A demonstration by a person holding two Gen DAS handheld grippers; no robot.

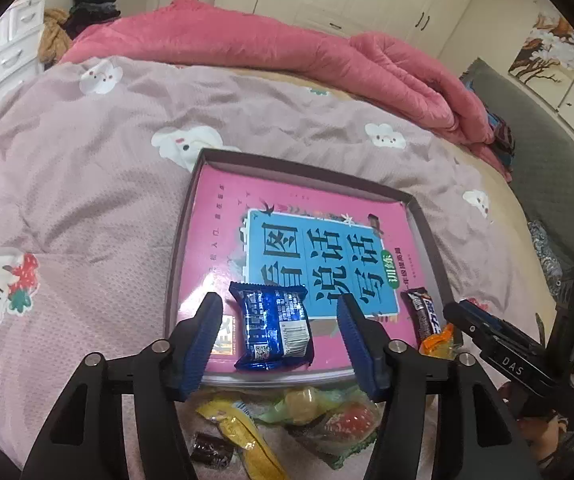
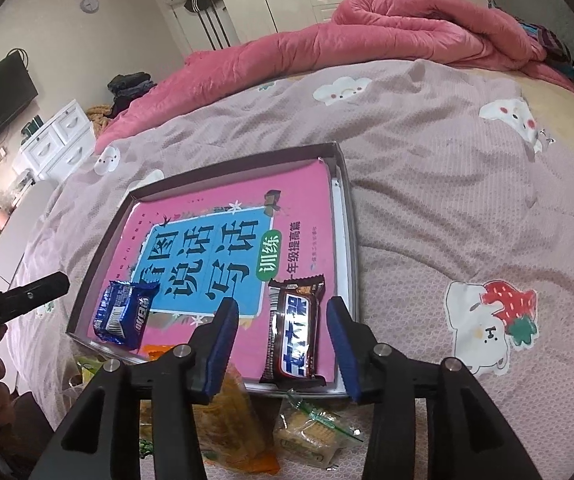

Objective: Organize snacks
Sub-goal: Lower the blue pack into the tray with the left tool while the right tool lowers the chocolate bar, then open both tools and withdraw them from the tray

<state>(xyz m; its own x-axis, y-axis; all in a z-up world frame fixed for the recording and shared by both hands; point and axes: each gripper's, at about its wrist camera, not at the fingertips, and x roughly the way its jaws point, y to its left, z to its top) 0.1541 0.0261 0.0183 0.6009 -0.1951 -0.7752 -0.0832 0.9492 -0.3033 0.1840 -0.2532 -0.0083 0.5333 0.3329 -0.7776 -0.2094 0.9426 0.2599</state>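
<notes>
Bedspread (image 1: 87, 208) is carrying my tray (image 1: 185, 216) — both my left gripper (image 1: 279, 316) and right gripper (image 2: 283, 320) are hanging unclenched — straddling, untouching, blue packet (image 1: 273, 328) and chocolate bar (image 2: 295, 332).

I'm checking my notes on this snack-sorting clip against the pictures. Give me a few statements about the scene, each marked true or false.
1. The blue snack packet lies in the tray on the pink book. True.
2. The left gripper clamps the blue packet. False: its pads stand clear of it.
3. The chocolate bar lies inside the tray. True.
4. All snacks are in the tray. False: the yellow packet lies on the bedspread.
</notes>
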